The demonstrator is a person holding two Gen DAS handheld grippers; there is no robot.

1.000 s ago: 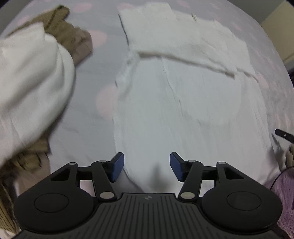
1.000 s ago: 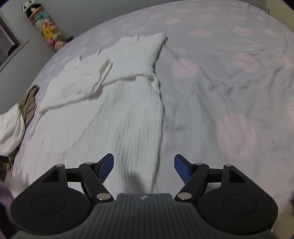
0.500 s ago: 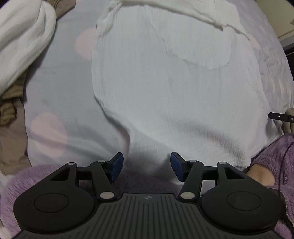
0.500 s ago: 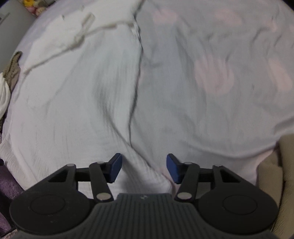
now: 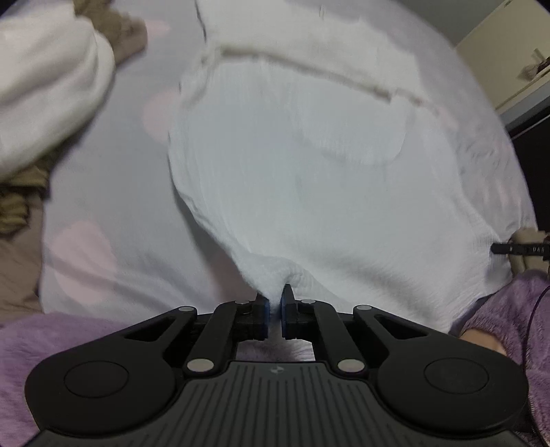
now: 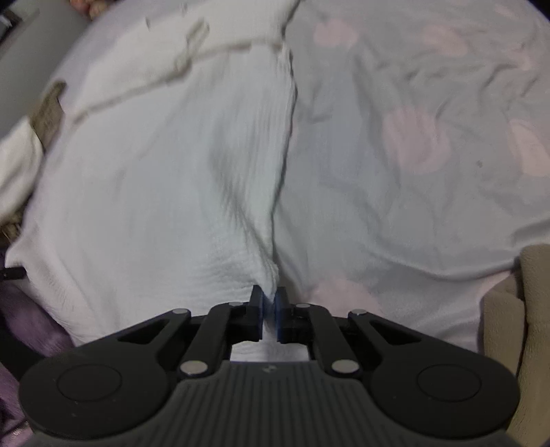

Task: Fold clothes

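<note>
The left hand-held gripper [image 5: 274,304] and the right hand-held gripper [image 6: 270,304] each clamp a near corner of the white garment [image 5: 309,178], which lies spread across a bed sheet [image 6: 429,165] with pink spots. Left of the garment sit a bunched white cloth [image 5: 48,89] and brown clothing [image 5: 117,31]. Purple fleece sleeves [image 5: 515,309] flank its near edge.

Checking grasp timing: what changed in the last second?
Both grippers came in from over the white garment to its near hem and shut on it: left gripper and right gripper each pinch a corner. Garment otherwise flat; clothes pile unchanged.
</note>
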